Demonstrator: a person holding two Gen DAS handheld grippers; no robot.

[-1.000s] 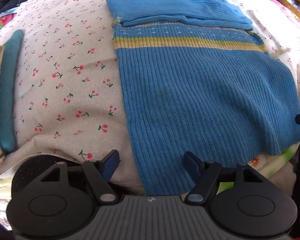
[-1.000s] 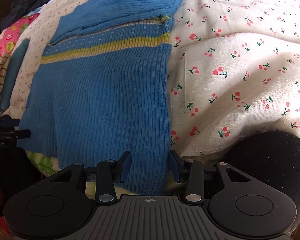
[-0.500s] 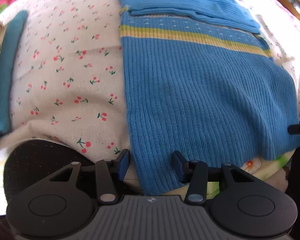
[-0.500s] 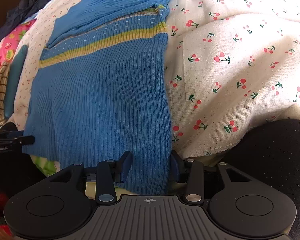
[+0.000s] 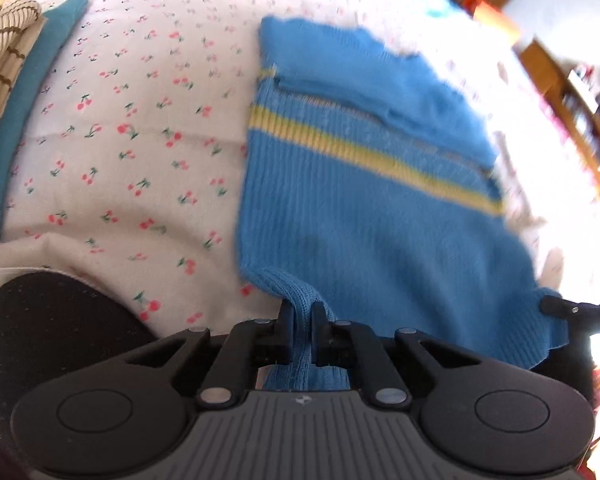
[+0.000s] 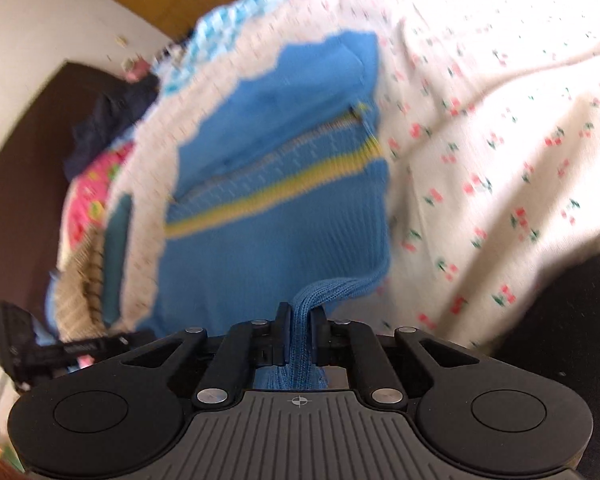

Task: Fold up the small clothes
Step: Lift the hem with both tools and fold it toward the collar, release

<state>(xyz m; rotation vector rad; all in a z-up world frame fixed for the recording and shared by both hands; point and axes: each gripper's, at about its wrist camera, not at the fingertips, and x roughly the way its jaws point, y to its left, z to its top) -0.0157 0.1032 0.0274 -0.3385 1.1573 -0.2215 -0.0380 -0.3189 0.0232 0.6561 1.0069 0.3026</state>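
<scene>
A blue ribbed knit sweater (image 5: 364, 208) with a yellow stripe lies on a cherry-print sheet (image 5: 140, 140), its sleeves folded across the top. My left gripper (image 5: 300, 316) is shut on the sweater's bottom left hem corner, which bunches between the fingers. My right gripper (image 6: 300, 316) is shut on the bottom right hem corner of the sweater (image 6: 276, 216). Both corners are lifted off the sheet (image 6: 500, 160). The right gripper's tip shows at the right edge of the left wrist view (image 5: 572, 310).
A teal folded garment (image 5: 16, 128) and a brown-striped cloth (image 5: 0, 52) lie at the left. A pink patterned cloth (image 6: 92, 192) and dark clothes (image 6: 108, 116) lie at the far left. Wooden shelves (image 5: 572, 92) stand beyond the bed at right.
Both grippers have closed on the sweater's bottom hem corners and lifted them. Both views have tilted up and are blurred by motion.
</scene>
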